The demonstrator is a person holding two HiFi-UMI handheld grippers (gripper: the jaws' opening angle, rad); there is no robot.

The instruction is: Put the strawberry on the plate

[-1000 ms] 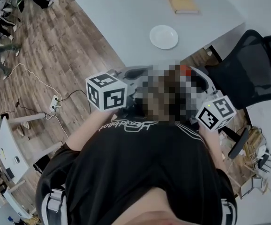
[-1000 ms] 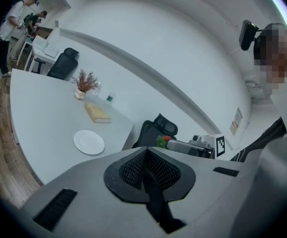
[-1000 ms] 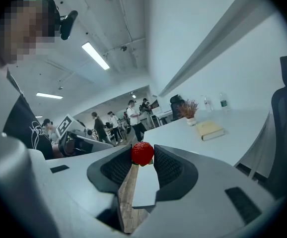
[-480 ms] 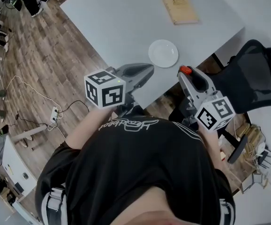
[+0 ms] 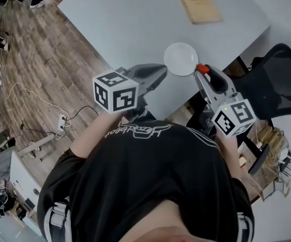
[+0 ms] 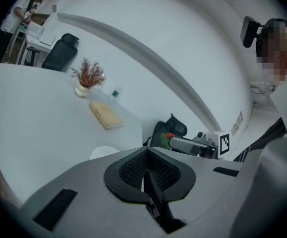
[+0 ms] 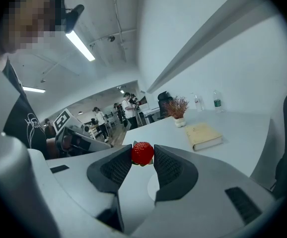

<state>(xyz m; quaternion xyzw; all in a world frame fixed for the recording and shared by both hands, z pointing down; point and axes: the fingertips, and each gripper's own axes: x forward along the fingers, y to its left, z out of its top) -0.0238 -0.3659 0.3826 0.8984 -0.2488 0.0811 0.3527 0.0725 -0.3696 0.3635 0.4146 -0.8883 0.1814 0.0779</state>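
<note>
Compared with a second ago, the left gripper (image 5: 161, 70) (image 6: 146, 155) and right gripper (image 5: 202, 70) (image 7: 142, 156) are reaching closer to the plate (image 5: 180, 58) on the counter (image 5: 125, 24). Right fingers (image 7: 171, 167) are pinching the strawberry (image 5: 201, 67) (image 7: 142, 152), holding it just off the plate's rim at 4 o'clock; left fingers (image 6: 128, 170) are pressing together, empty, at its 8 o'clock.

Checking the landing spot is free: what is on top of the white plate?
Nothing: in the head view the plate shows bare white. The strawberry is clamped in the right gripper, beside its rim. The left gripper covers the plate's near edge in its own view.
</note>
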